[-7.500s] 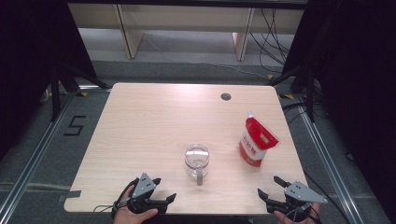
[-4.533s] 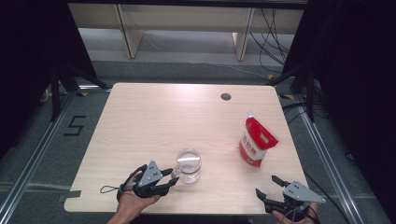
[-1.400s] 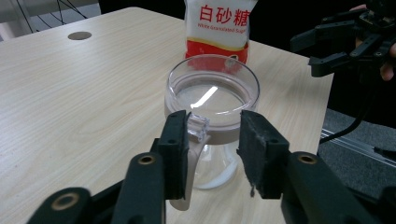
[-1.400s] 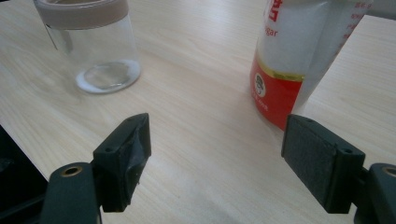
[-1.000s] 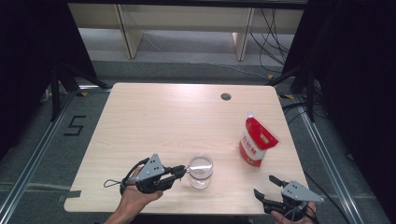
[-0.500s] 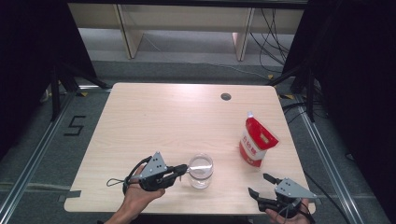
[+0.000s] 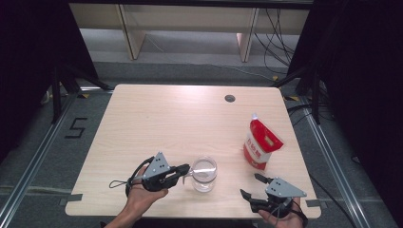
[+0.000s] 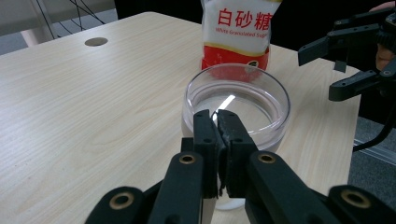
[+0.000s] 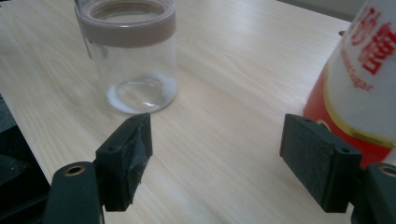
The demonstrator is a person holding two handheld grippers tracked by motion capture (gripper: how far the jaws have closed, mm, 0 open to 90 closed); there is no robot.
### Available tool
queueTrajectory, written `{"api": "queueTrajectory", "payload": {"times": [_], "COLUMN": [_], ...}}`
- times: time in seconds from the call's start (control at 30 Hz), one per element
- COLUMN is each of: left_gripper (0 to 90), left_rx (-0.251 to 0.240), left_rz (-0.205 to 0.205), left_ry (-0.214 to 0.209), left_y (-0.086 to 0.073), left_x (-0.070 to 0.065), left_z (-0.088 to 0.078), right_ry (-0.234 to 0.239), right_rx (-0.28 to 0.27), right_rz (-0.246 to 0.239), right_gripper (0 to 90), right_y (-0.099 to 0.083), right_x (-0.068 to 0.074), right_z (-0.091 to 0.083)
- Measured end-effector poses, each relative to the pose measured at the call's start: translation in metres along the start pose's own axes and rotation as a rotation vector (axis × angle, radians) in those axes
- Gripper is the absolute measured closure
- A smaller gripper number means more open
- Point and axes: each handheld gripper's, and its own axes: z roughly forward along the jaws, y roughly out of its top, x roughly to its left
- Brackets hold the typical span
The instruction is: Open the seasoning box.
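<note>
Standing clear glass jar (image 7: 204,174), brown-rimmed, upright.

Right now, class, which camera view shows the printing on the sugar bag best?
The left gripper view: the sugar bag faces it, lettering sharp. The right gripper view crops it at the edge; the high view shows it small.
</note>
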Motion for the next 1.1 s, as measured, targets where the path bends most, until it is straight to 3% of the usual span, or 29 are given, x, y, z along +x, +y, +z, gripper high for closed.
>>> {"api": "queueTrajectory", "payload": {"times": [0.13, 0.17, 0.23, 0.3, 0.4, 0.43, 0.53, 0.9, 1.0, 1.03, 1.1], "left_gripper": [85.9, 85.9, 85.8, 85.3, 85.1, 85.1, 85.1, 84.9, 84.8, 84.8, 84.4], "left_rx": [-0.001, -0.002, -0.002, -0.001, -0.003, -0.005, -0.008, -0.010, -0.007, -0.007, -0.003], "left_rz": [0.010, -0.009, 0.000, 0.002, 0.004, 0.002, 0.006, 0.028, 0.000, 0.017, 0.020], "left_ry": [-0.001, 0.005, 0.001, -0.004, -0.003, -0.002, -0.003, -0.002, 0.007, 0.005, 0.007], "left_y": [0.000, 0.000, 0.000, -0.001, -0.001, -0.001, -0.001, -0.002, -0.004, -0.004, -0.005], "left_x": [0.001, 0.000, 0.001, 0.001, 0.001, 0.001, 0.001, 0.001, -0.002, 0.000, 0.001], "left_z": [0.001, 0.001, 0.001, 0.000, 0.000, 0.001, 0.000, 0.000, 0.000, 0.000, -0.001], "right_ry": [0.019, 0.024, 0.036, 0.043, 0.067, 0.045, 0.055, 0.067, 0.072, 0.078, 0.088], "right_rx": [-0.005, 0.005, 0.014, -0.006, -0.007, -0.027, -0.071, -0.084, -0.083, -0.088, -0.088], "right_rz": [-0.011, -0.017, -0.003, -0.013, -0.006, -0.025, -0.021, -0.061, -0.042, -0.068, -0.074], "right_gripper": [26.9, 27.3, 28.0, 29.6, 36.0, 38.0, 46.4, 60.9, 65.4, 66.8, 69.2], "right_y": [0.003, 0.004, 0.005, 0.006, 0.008, 0.009, 0.014, 0.021, 0.023, 0.024, 0.026], "right_x": [0.004, 0.005, 0.007, 0.008, 0.010, 0.010, 0.011, 0.013, 0.014, 0.013, 0.014], "right_z": [0.007, 0.008, 0.010, 0.014, 0.017, 0.017, 0.019, 0.030, 0.032, 0.034, 0.037]}}
